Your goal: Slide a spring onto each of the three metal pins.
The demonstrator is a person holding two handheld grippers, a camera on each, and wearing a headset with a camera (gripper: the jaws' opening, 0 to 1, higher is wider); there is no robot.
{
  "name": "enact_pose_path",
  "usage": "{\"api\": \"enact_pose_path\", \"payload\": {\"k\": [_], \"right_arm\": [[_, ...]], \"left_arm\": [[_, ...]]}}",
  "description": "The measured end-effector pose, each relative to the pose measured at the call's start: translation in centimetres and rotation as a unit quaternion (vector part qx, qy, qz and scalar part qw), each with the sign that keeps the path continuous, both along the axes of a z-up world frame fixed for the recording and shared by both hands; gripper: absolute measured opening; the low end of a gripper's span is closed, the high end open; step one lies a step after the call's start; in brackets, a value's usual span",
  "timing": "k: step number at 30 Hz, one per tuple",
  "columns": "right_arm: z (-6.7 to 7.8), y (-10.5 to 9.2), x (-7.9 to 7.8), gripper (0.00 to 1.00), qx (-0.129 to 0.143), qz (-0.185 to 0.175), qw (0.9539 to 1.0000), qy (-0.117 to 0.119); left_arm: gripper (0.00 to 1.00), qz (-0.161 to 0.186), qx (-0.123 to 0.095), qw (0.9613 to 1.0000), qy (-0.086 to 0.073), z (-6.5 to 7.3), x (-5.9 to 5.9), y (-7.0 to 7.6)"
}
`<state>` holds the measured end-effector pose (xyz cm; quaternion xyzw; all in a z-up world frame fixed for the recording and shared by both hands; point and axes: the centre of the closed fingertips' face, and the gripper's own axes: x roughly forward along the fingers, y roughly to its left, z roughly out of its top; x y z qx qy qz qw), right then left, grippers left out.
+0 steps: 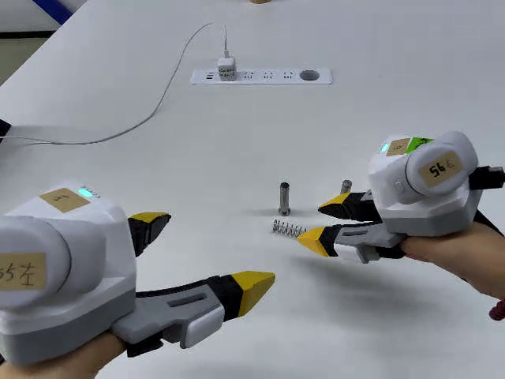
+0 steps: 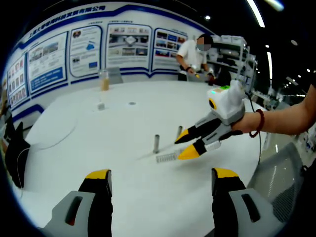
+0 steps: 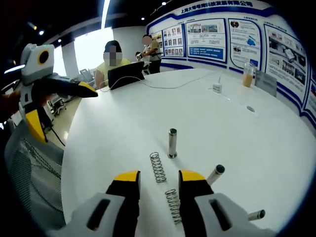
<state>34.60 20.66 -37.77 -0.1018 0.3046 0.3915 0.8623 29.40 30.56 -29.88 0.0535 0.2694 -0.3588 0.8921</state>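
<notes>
Progress: judged at zero of three, with no pin wearing a spring and all three fits left to do. Nearest, the left gripper hovers over bare table with its jaws spread wide, holding nothing and well apart from the parts. Next out, the right gripper sits low over the work with its jaws apart by a moderate gap, clamped on nothing. The near spring lies flat on the table in that gap, close to one jaw but not pinched. Just past the tips, the far spring also lies flat and loose. Beyond it, the upright pin stands bare. The second pin is just beside the right gripper's jaw, also bare; upright or tilted cannot be told. The third pin is off to the side of that gripper and looks to lie flat. Count: three pins and two springs countable, so the third spring needs locating. Farthest, one power strip with one charger plugged in.
</notes>
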Motion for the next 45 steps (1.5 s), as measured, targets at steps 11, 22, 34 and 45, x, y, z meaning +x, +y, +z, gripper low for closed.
{"api": "enact_pose_path", "payload": {"k": [11, 22, 34, 45], "right_arm": [[-1.8, 0.3, 0.2, 0.22, -0.022, 0.014, 0.9997, 0.003], [-2.6, 0.5, 0.2, 0.16, -0.036, 0.019, 0.9992, 0.008], [-2.7, 0.7, 0.2, 0.12, -0.039, 0.024, 0.9990, 0.004], [-1.5, 1.0, -0.1, 0.11, -0.026, 0.023, 0.9994, -0.005]], "left_arm": [[0.84, -0.001, 0.001, 1.0000, 0.003, -0.3, 0.1, -0.1], [0.83, -0.002, 0.002, 1.0000, 0.007, -0.5, 0.1, -0.1], [0.82, -0.005, 0.004, 0.9999, 0.008, -0.6, 0.0, -0.1], [0.81, -0.003, -0.005, 0.9999, 0.013, -0.6, 0.0, -0.4]]}}
